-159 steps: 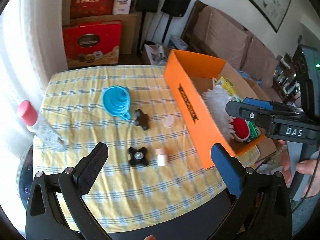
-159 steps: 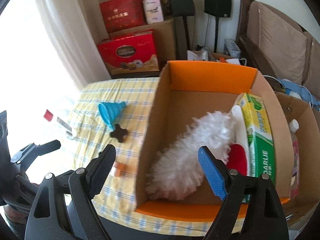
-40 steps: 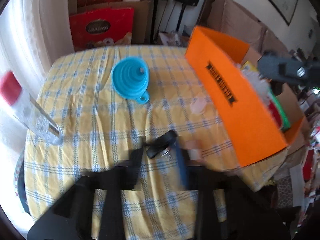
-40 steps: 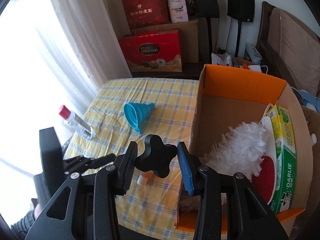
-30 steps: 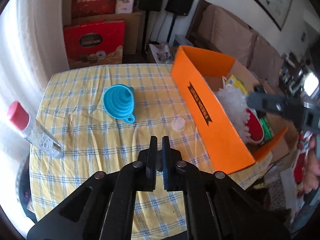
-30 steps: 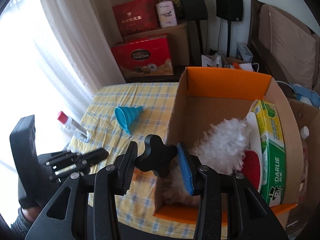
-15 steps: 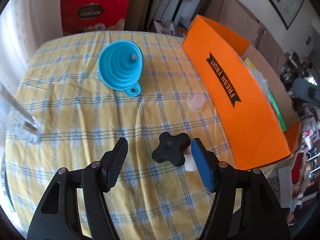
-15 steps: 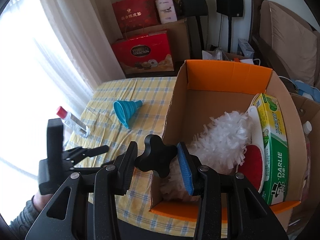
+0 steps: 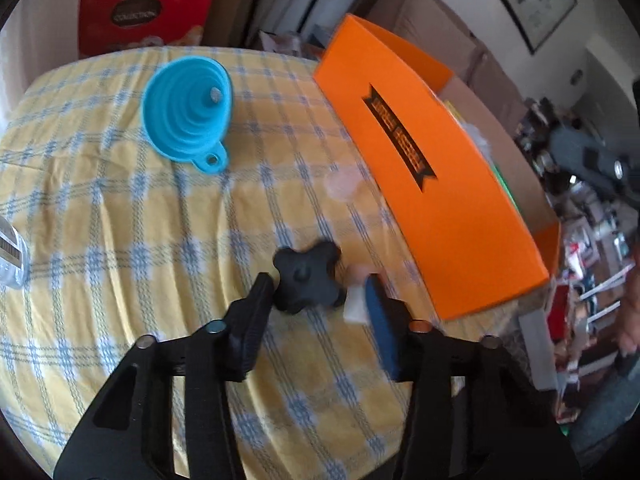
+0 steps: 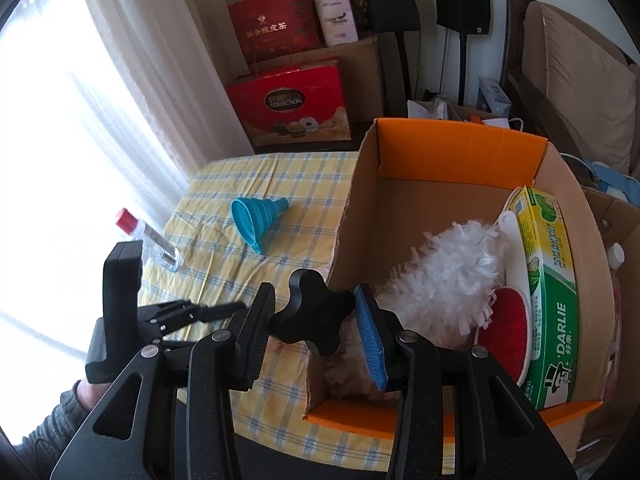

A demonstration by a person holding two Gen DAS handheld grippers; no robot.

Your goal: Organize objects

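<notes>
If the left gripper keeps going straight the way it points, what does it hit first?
Most likely the black knob on the tablecloth, already between the left gripper's just-closing jaws; the small bottle sits beside the blue pad.

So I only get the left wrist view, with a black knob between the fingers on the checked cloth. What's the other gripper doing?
Observer: The right gripper is shut on a second black knob, by the near corner of the orange box.
Operator: What's inside that box?
Observer: A white duster, a green carton and something round and red.
Operator: And the bottle at my left edge?
Observer: That bottle has a red cap.
</notes>
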